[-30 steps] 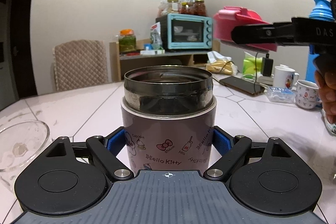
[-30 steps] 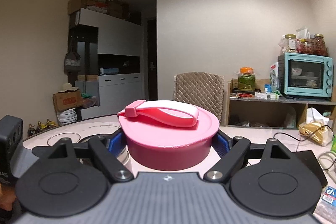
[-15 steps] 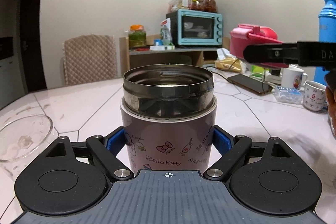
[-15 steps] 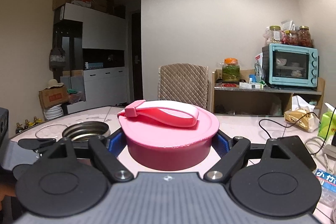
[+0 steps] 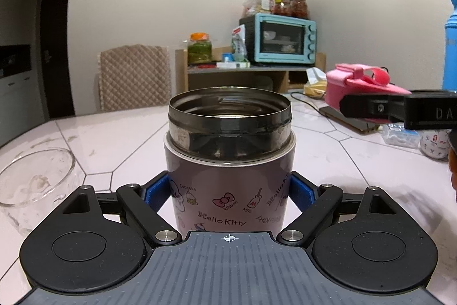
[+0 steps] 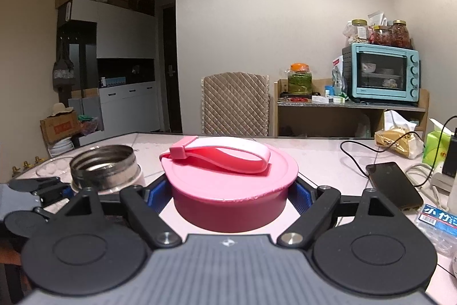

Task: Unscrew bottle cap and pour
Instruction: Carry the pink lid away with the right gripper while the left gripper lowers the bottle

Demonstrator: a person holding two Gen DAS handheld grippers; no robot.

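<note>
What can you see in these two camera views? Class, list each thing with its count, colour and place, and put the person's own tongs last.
Hello Kitty jar: 1, mauve with steel neck, open, upright on the table, between the left tongs.
Pink lid: 1, pink with strap handle, between the right tongs, right of the jar.
Glass bowl: 1, clear, on the table left of the jar.
Table: 1, pale pink tiles.
Toaster oven: 1, turquoise, on the wooden shelf behind.
Phone: 1, black, on the table, right.
Chair: 1, quilted beige, behind the table.
Left tongs: 1, black with blue pads, shut on the jar.
Right tongs: 1, black with blue pads, shut on the lid.
</note>
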